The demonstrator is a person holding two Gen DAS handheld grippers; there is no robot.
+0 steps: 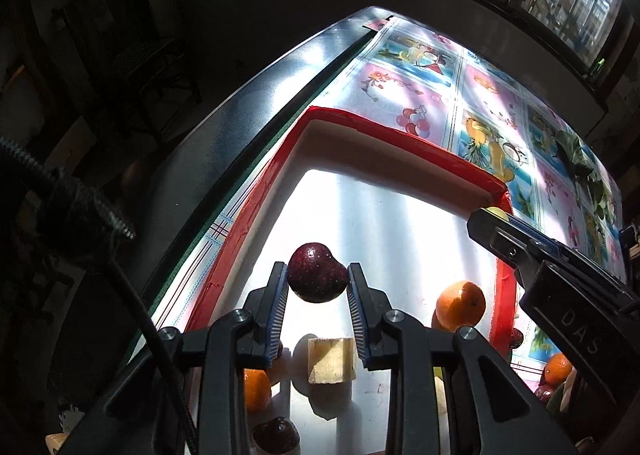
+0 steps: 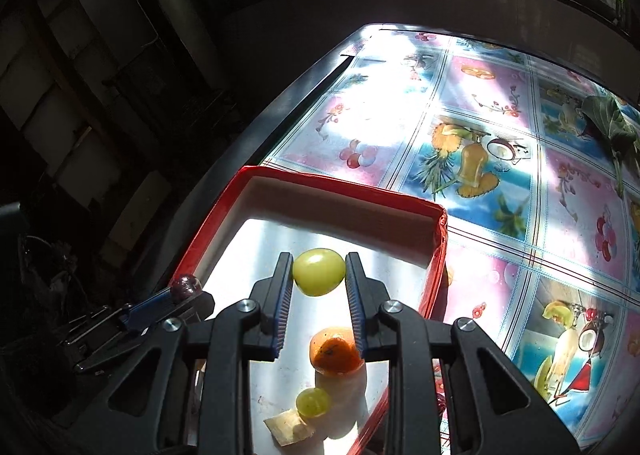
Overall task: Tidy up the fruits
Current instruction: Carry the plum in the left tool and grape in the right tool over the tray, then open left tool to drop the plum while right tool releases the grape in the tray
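The left tongs [image 1: 318, 275] are closed on a dark red, speckled round plum [image 1: 317, 272], which is held above the white floor of a shallow red-rimmed tray [image 1: 404, 143]. The right tongs [image 2: 319, 274] are clamped on a small yellow-green round fruit [image 2: 319, 271], held over the same tray's right half. On the tray floor nearer the left camera a pale yellow cube of cut fruit [image 1: 332, 359] is seen, with an orange citrus fruit [image 1: 460, 305] to its right by the right rim and a second dark red plum [image 1: 276, 437] at the near edge. In the right wrist view a second yellow-green fruit [image 2: 313, 401] is seen touching an orange. The tray is set on a table [image 2: 500, 135] covered with a glossy oilcloth printed with fruit pictures, and a green leafy vegetable [image 2: 612, 123] lies at its far right
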